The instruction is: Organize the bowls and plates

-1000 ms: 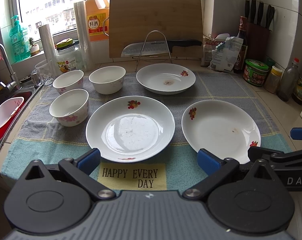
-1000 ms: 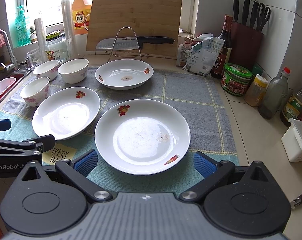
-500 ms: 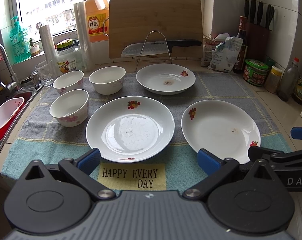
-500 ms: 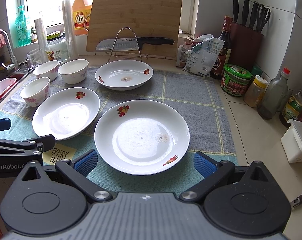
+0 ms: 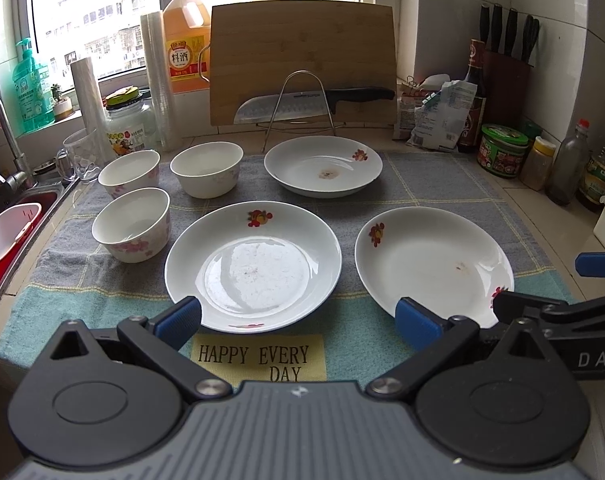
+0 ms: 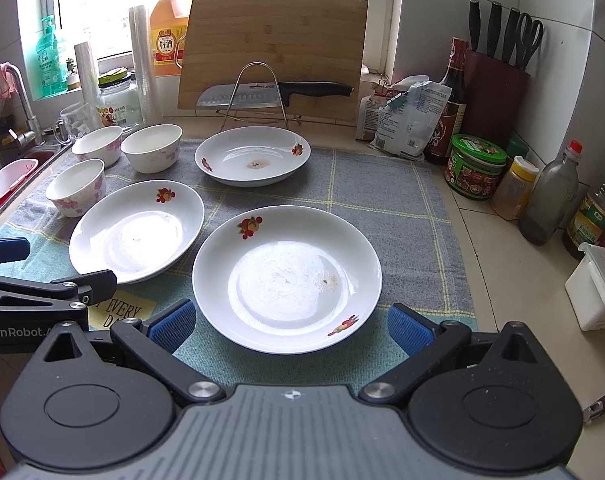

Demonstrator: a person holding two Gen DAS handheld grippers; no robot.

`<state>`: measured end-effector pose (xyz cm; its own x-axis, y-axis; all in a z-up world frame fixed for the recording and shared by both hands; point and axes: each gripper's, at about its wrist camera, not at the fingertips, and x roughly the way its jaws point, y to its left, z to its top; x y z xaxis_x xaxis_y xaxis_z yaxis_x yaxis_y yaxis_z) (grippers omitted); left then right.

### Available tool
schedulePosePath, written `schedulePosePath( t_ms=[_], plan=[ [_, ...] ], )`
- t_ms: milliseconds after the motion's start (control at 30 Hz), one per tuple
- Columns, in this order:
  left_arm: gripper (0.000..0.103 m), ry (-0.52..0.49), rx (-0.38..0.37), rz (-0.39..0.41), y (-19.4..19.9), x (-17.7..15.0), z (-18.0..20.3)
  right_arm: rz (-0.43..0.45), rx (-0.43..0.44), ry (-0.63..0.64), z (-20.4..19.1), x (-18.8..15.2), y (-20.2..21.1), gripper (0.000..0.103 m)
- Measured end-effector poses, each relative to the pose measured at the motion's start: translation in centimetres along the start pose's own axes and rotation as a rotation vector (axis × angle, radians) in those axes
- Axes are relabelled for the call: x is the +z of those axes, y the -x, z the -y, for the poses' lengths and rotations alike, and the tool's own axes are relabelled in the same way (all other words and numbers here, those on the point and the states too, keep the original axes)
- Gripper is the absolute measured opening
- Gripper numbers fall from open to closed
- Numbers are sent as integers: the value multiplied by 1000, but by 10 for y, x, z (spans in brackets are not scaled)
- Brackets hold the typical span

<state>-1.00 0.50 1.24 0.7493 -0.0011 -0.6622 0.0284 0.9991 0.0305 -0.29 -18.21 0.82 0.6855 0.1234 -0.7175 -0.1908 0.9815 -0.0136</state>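
Three white flower-print plates lie on a towel: a near-left plate, a near-right plate and a far plate. Three white bowls stand at the left: front bowl, back-left bowl, back-right bowl. My left gripper is open, hovering just in front of the near-left plate. My right gripper is open, its fingers either side of the near-right plate's front rim, holding nothing.
A sink with a red-and-white tub lies left. A cutting board, knife on a wire stand, bottles and jars line the back and right. A white box sits at the right edge.
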Motion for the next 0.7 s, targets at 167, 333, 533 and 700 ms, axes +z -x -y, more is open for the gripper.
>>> schedulePosePath(
  t_ms=[167, 333, 533, 700],
  plan=[
    [102, -35, -1, 15, 3, 0, 3, 29, 13, -10, 6, -1, 4, 103],
    [102, -27, -31, 11, 4, -2, 2, 59, 27, -7, 13, -4, 7, 103],
    [102, -12, -18, 45, 8, -6, -1, 61, 44, -13, 22, -12, 3, 103],
    [102, 4, -15, 49, 7, -8, -7, 31, 60, -15, 30, -24, -12, 103]
  ],
)
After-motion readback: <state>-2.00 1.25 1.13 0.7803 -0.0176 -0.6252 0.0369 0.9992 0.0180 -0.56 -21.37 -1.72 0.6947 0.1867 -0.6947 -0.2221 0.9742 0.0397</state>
